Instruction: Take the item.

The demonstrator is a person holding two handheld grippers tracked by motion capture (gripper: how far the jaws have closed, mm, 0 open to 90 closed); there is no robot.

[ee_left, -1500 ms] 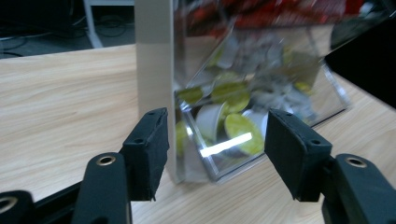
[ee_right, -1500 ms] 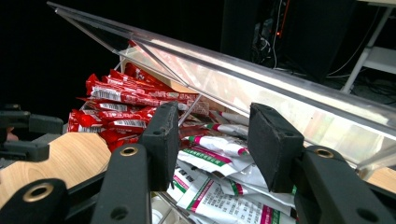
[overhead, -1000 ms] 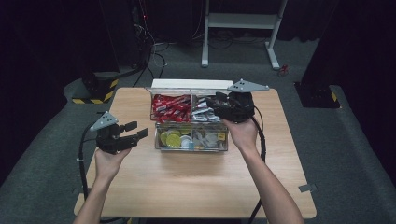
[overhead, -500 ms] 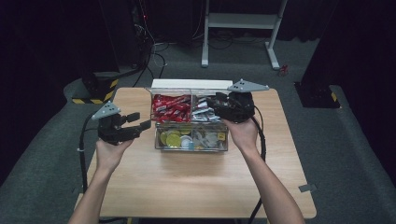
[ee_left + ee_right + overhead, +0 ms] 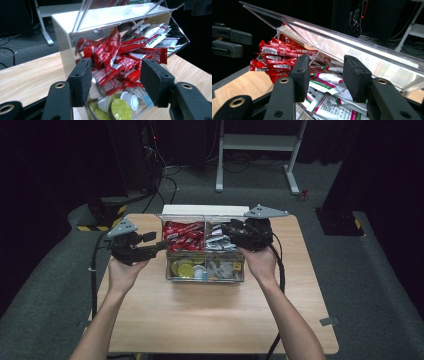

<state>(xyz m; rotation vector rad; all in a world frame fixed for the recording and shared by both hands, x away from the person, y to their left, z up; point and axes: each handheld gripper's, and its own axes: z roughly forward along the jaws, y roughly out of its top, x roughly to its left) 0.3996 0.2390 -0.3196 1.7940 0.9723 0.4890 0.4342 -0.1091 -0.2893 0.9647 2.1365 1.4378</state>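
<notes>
The wooden table carries a clear compartment box mid-table, lid raised. Red sachets fill its rear-left bin, white sachets the rear-right, capsules sit in front. The left gripper hovers beside the box, its jaws apart and just narrowing on nothing. The right gripper sits over the white sachets, its jaws apart and just closing; whether they touch is hard to tell.

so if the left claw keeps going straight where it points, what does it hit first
Probably the clear box, at its side wall in front of the red packets; the left claw is open and empty, though depth is unclear.
</notes>
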